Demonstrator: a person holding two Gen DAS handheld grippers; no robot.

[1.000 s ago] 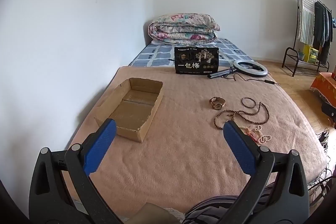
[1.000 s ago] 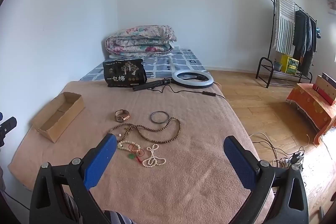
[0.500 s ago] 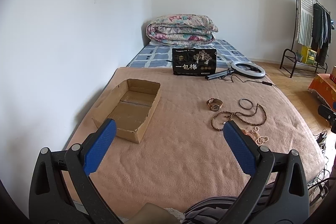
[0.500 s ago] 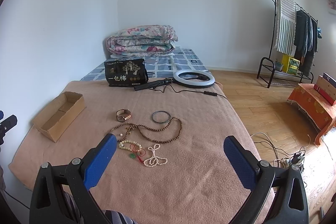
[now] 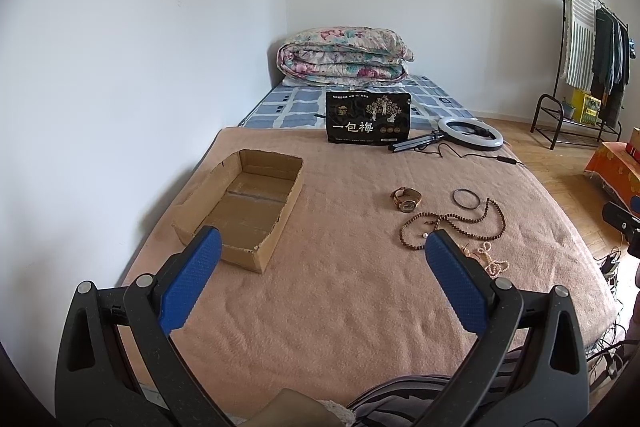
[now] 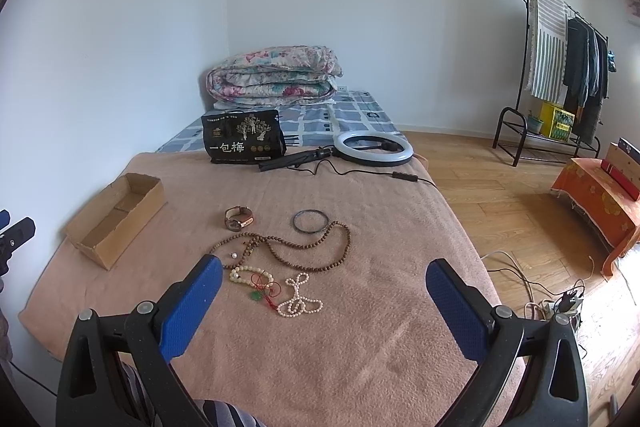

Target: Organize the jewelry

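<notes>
**Jewelry pile on the bed, both grippers hovering with nothing in them**

So the left hand-held gripper [image 5: 322,243] is spread wide, blue pads apart, nothing between them. Same deal with the right hand-held gripper [image 6: 324,277]: released, holding nothing, up above the bed [image 6: 360,347] and its tan blanket.

All the jewelry sits loose on the blanket, right of the middle. There's a wristwatch [image 6: 239,218] with a brown strap, and a dark bangle [image 6: 311,221] just beside it to the right. In front of those a long brown bead necklace [image 6: 304,247] sprawls out in loops. Closer to the camera: a cream bead bracelet [image 6: 250,273] tangled with a red cord with a green pendant [image 6: 262,291], then a pearl strand [image 6: 300,301] bunched up next to it. One tiny loose pearl [image 6: 233,256] lies on its own.

The cardboard box [image 5: 244,205] is over on the left side of the bed by the wall, open top, well apart from the jewelry, nothing inside that I can see.

Further back there's a black snack bag [image 5: 368,122], a ring light [image 5: 470,133] and a folded floral quilt [image 5: 344,57].
</notes>
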